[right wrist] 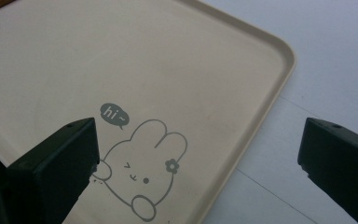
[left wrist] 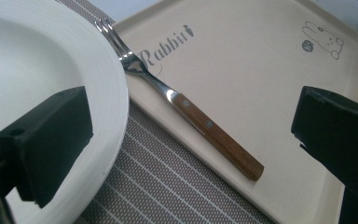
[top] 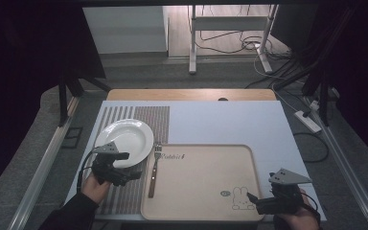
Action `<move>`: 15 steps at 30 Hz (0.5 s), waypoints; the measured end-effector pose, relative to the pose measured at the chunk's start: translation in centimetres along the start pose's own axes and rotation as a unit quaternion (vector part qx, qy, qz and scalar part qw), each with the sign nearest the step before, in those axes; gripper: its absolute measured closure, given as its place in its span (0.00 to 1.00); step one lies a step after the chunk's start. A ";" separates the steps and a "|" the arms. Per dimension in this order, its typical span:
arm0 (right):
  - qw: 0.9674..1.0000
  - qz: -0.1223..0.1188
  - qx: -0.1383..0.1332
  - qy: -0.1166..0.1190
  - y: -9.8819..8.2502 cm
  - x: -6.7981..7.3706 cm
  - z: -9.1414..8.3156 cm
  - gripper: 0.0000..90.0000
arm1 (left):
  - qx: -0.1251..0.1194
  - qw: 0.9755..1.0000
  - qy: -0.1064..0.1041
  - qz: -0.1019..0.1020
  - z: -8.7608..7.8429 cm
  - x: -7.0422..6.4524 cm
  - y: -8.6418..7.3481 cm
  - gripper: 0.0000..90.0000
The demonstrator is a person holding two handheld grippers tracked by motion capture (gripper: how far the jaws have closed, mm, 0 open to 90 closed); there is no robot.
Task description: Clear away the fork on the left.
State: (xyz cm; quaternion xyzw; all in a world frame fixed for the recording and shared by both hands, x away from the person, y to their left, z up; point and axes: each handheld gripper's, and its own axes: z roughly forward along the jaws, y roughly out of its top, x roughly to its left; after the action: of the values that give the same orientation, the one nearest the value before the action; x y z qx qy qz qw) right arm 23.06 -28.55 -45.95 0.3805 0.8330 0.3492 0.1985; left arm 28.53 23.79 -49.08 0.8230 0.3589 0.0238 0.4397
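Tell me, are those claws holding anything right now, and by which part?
Nothing is held. The left claw is open beside the plate and fork; the right claw is open over the tray corner.

Striped placemat (top: 159, 119) on table (top: 220, 120); power strip (top: 308, 120), cables (top: 230, 42) on floor (top: 172, 76).

Dim high view w/ dark edges — gripper views brighter, jaws blurred, plate (left wrist: 51, 60) glare.

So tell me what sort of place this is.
Probably a lab or studio set up for recording, not a home: a place setting of white plate, fork and tray on a table, dark curtains around it, cables on the floor.
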 end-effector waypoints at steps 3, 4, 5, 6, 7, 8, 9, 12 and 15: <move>1.000 0.000 -0.001 0.000 0.0 0.0 0.0 0.00 | -0.002 1.000 0.004 -0.003 -0.4 -0.1 -0.3 0.00; 1.000 0.000 0.000 0.000 0.0 0.0 0.0 0.00 | -0.003 1.000 0.004 -0.005 -0.5 -0.1 -0.5 0.00; 1.000 0.000 -0.001 0.000 0.0 0.0 0.0 0.00 | -0.003 1.000 0.005 -0.007 -0.6 -0.1 -0.6 0.00; 1.000 0.000 -0.001 0.000 0.0 0.0 0.0 0.00 | -0.004 1.000 0.006 -0.008 -0.7 -0.1 -0.7 0.00; 1.000 0.000 -0.001 0.000 0.0 0.0 0.0 0.00 | -0.004 1.000 0.005 -0.010 -0.8 -0.1 -0.9 0.00; 1.000 0.000 -0.001 0.000 0.0 0.0 0.0 0.00 | -0.006 1.000 0.006 -0.012 -0.9 -0.1 -1.0 0.00; 1.000 0.000 0.000 0.000 0.0 0.0 0.0 0.00 | -0.007 1.000 0.006 -0.015 -1.1 -0.1 -1.1 0.00; 1.000 -0.001 0.000 0.000 0.0 0.0 0.0 0.00 | -0.008 1.000 0.008 -0.020 -1.4 -0.1 -1.5 0.00; 1.000 0.000 0.000 0.000 0.0 0.0 0.0 0.00 | -0.007 1.000 0.012 -0.022 -1.7 -0.2 -1.9 0.00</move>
State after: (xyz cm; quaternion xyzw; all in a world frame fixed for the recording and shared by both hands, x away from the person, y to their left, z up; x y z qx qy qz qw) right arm 23.05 -28.54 -45.96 0.3804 0.8330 0.3491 0.1987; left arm 26.73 25.55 -49.41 0.8115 0.3819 0.0259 0.4415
